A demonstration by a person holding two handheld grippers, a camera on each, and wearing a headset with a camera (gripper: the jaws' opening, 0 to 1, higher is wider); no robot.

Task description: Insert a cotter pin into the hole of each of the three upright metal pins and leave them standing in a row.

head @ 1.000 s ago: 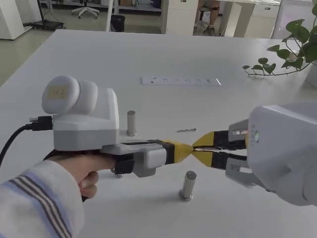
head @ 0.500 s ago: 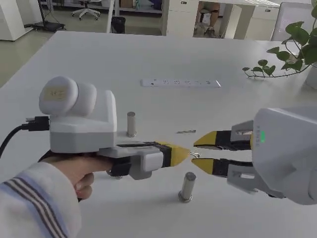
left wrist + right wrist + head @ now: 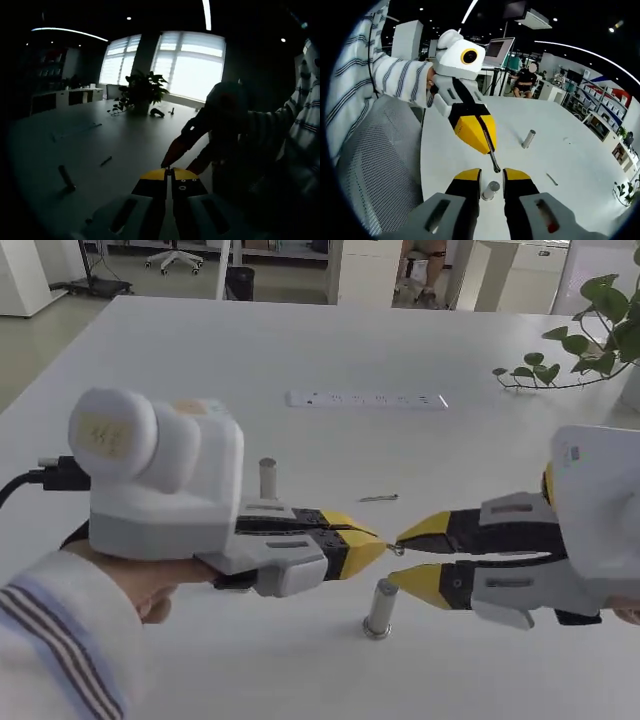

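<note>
My left gripper (image 3: 374, 544) is shut on a thin cotter pin (image 3: 394, 549) that sticks out of its yellow tips. In the right gripper view that pin (image 3: 489, 145) slants down towards my right gripper (image 3: 492, 176), which is open with nothing held. A short upright metal pin (image 3: 379, 609) stands on the table just below both grippers' tips; it shows between the right jaws as metal pin (image 3: 491, 190). A second metal pin (image 3: 267, 480) stands farther back. My right gripper (image 3: 398, 558) faces the left one tip to tip.
A spare cotter pin (image 3: 378, 498) lies on the white table (image 3: 300, 350) behind the grippers. A white power strip (image 3: 365, 400) lies farther back, and a potted plant (image 3: 590, 335) sits at the far right. The left gripper view is dark.
The right gripper has opened, let go of the cotter pin and drawn back slightly to the right. The left gripper keeps the pin.
</note>
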